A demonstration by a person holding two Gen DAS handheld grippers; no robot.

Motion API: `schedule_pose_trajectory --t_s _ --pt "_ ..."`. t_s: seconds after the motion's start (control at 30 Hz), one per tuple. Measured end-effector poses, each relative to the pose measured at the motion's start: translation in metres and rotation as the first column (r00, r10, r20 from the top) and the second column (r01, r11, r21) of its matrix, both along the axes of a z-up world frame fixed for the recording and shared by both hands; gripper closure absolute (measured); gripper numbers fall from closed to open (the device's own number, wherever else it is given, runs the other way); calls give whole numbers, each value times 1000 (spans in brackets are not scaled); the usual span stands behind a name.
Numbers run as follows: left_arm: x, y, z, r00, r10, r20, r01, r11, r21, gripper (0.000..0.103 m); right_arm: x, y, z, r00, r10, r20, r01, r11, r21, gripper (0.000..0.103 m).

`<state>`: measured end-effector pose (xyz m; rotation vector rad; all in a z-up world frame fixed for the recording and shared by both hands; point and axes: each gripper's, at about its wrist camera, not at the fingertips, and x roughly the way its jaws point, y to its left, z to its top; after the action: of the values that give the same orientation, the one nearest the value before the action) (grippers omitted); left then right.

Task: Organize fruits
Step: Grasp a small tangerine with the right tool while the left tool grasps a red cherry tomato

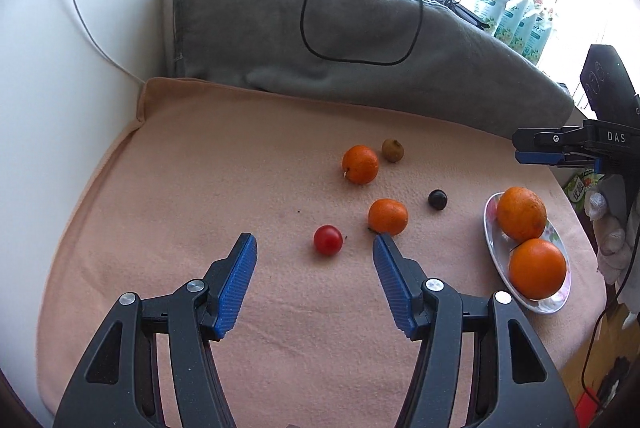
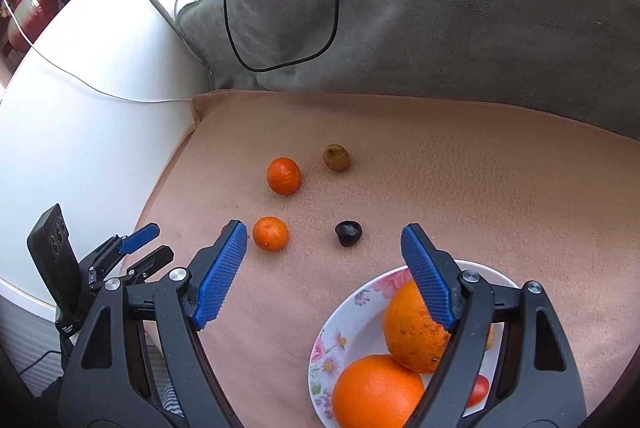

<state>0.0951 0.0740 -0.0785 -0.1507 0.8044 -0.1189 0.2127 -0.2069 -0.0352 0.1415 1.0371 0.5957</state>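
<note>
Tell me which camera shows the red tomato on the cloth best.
Left wrist view: the red tomato lies fully visible between the open left tongs. In the right wrist view only a red sliver shows behind a tong finger.

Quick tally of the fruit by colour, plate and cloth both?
Orange: 4, two on the plate, two on the cloth
Red: 2, one on the cloth, one partly hidden on the plate
Dark purple: 1
Brownish green: 1
Total: 8

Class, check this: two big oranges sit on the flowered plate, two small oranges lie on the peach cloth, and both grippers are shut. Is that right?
Not quite. Both the left gripper and the right gripper are open, as each wrist view shows. The big oranges on the flowered plate and the small oranges on the peach cloth are as stated.
</note>
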Motion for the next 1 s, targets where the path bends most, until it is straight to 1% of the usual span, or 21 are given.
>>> schedule_pose_trajectory --t_s 0.03,0.13,0.2,0.27,0.3,0.4,0.43,0.47,0.57,0.77,0.9,1.0 --pt "1 1 -2 1000 -3 -4 3 1000 -4 43 2 3 -2 1000 5 -10 -5 1000 5 21" --pt "4 1 -9 1000 -21 -17 21 1000 -14 50 7 15 -7 999 27 -34 -27 1000 10 21" --pt "8 0 -14 999 -35 -27 35 999 -14 52 9 25 -10 998 45 -43 -45 999 4 21" --pt "11 -2 -20 998 -51 -39 50 998 -21 57 11 35 -14 996 66 -60 -66 998 3 21" --pt "13 -2 -22 997 -56 -45 55 998 -25 57 12 41 -16 995 75 -69 -75 997 1 21" --pt "20 -5 -32 995 -72 -67 69 997 -40 61 16 55 -27 989 98 -110 -99 995 1 28" --pt "22 -6 -35 994 -77 -74 74 996 -41 64 17 59 -31 986 103 -130 -104 995 3 33" --pt "24 -7 -37 993 -81 -80 78 996 -41 64 19 63 -36 983 104 -149 -104 995 2 35" --pt "29 -10 -43 991 -95 -93 91 995 -51 65 24 75 -47 976 112 -188 -115 993 -6 39" --pt "41 -16 -51 988 -111 -109 107 993 -42 66 28 98 -64 965 135 -224 -151 987 -58 45" --pt "48 -16 -55 987 -110 -114 106 994 -38 68 29 106 -71 961 141 -239 -163 984 -75 46" --pt "51 -15 -58 987 -105 -120 99 994 -52 69 31 109 -76 958 143 -250 -168 982 -81 47"
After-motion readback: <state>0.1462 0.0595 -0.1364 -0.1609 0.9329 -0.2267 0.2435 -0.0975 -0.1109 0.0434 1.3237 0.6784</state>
